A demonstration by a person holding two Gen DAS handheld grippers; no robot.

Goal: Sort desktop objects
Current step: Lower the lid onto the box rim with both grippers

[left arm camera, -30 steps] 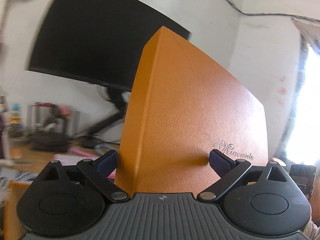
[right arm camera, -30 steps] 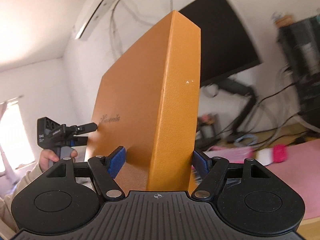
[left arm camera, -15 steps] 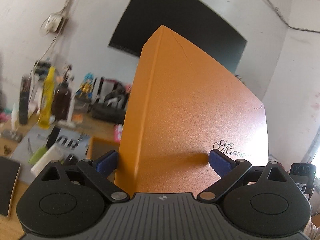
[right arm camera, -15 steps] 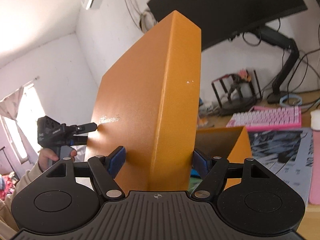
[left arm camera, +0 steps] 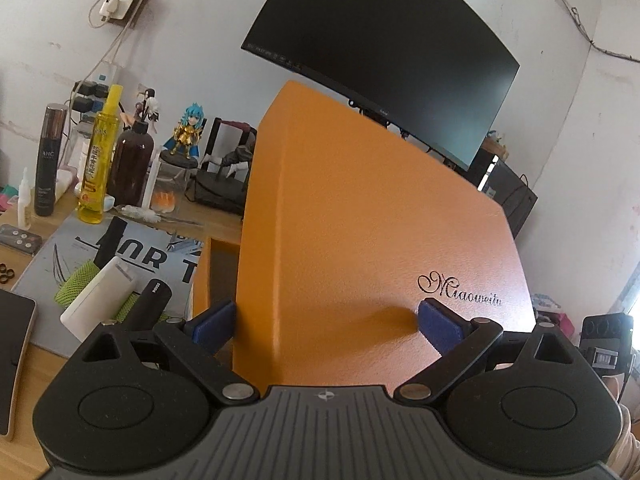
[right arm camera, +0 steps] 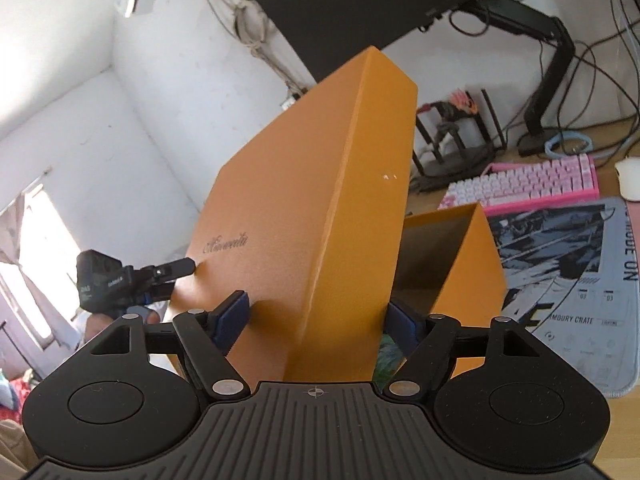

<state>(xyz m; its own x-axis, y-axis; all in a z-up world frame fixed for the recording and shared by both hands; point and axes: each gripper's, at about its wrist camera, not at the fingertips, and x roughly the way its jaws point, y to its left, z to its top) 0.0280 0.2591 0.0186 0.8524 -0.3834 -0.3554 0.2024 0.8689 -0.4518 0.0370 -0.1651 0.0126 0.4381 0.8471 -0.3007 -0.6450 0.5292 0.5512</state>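
An orange box lid with a script logo fills both views; it also shows in the right wrist view. My left gripper is shut on one edge of the lid. My right gripper is shut on the opposite edge. Both hold it tilted above the open orange box base, whose wall also shows in the left wrist view. The other gripper's camera appears at each view's edge.
A grey printed desk mat lies under the box. A pink keyboard, monitor and its arm stand behind. Bottles, a figurine, a white block and black cylinder sit at left.
Both grippers have tipped downward with the lid; the desk, mat and open box base have come into view below it. The grip on the lid is unchanged.
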